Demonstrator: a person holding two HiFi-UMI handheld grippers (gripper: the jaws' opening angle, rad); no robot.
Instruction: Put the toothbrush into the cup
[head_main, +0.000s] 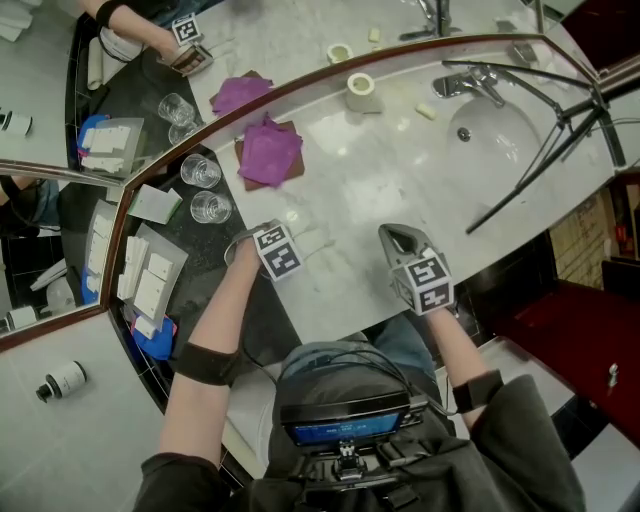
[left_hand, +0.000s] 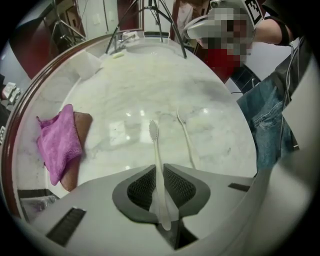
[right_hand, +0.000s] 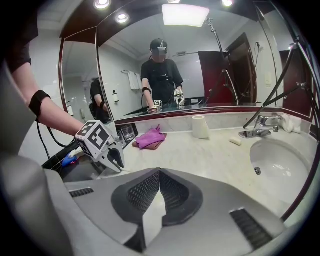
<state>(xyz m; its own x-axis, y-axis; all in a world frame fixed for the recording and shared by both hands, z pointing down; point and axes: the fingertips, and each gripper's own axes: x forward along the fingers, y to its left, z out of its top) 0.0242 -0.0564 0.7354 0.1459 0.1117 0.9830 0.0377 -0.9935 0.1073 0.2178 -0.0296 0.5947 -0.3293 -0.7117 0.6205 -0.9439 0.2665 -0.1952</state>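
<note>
The left gripper (left_hand: 159, 175) is clamped on the toothbrush (left_hand: 155, 145), which lies on the marble counter (left_hand: 150, 85), the right gripper (right_hand: 160, 177) is clenched empty, and the carry to the glass cup (head_main: 210, 207) at ten o'clock remains.

This is a bathroom, and by its fittings a hotel one. A long marble vanity counter (head_main: 400, 180) curves beneath a wall-wide mirror (right_hand: 200, 75). In the head view an oval basin (head_main: 490, 135) with a chrome tap (head_main: 470, 82) sits at two o'clock. A toilet roll (head_main: 361, 90) stands at twelve with a bar of soap (head_main: 426, 111) near it. Drinking glasses (head_main: 200, 170) and wrapped sachets (head_main: 152, 280) are grouped from nine to ten. A white toothbrush (left_hand: 156, 150) shows against the marble. White towels (right_hand: 132, 80) hang in the reflection.
</note>
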